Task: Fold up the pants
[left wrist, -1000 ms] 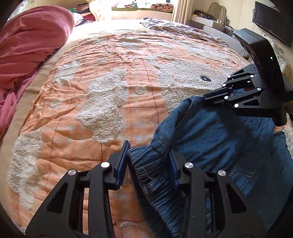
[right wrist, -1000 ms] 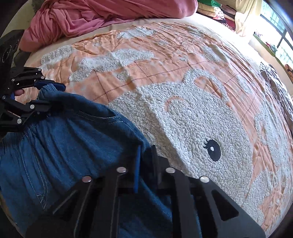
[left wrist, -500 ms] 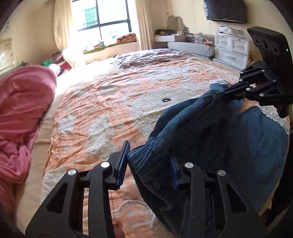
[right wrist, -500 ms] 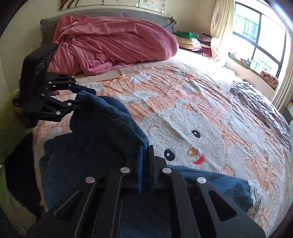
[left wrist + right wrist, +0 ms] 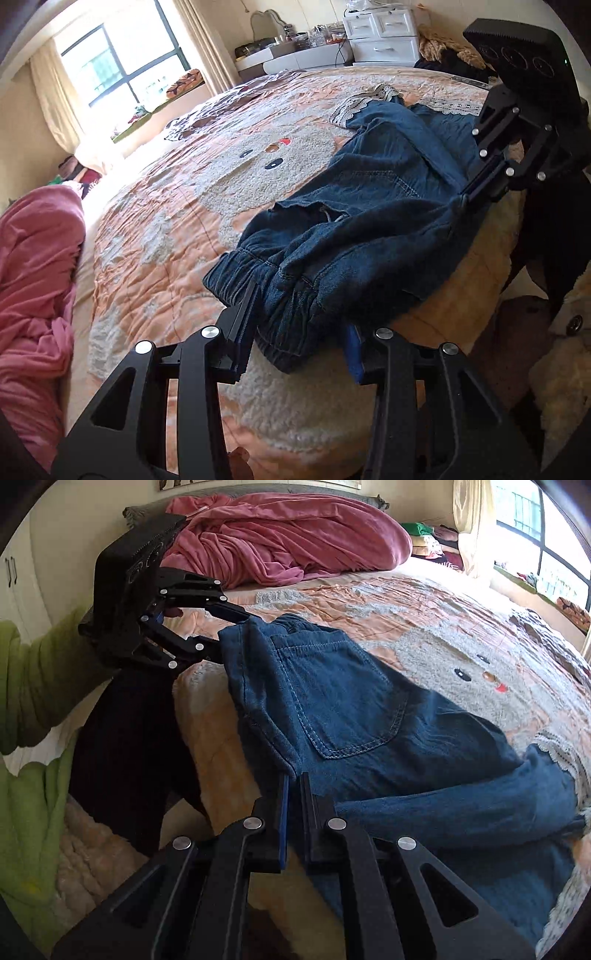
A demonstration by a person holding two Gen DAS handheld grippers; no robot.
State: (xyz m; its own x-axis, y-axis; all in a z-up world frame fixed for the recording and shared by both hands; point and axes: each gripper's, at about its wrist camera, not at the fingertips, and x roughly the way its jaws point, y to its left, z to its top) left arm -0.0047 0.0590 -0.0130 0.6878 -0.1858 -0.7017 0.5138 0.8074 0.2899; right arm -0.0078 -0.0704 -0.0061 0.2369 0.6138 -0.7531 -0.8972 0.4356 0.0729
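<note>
Our left tongs (image 5: 295,317), jaws opening, and pinched right tongs (image 5: 293,805) hold the pants' (image 5: 373,221) waistband ends; legs trail away across the bedspread (image 5: 166,206).

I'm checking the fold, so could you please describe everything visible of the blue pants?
The blue pants are soft denim with a gathered elastic waistband, a stitched back pocket and lace-trimmed cuffs. They lie doubled over at the near edge of the bedspread. The left hand-held gripper holds the bunched waistband as its jaws open; the right hand-held gripper pinches a side edge.

pants (image 5: 373,229) on bedspread (image 5: 155,236), blanket (image 5: 33,280) at its left
</note>
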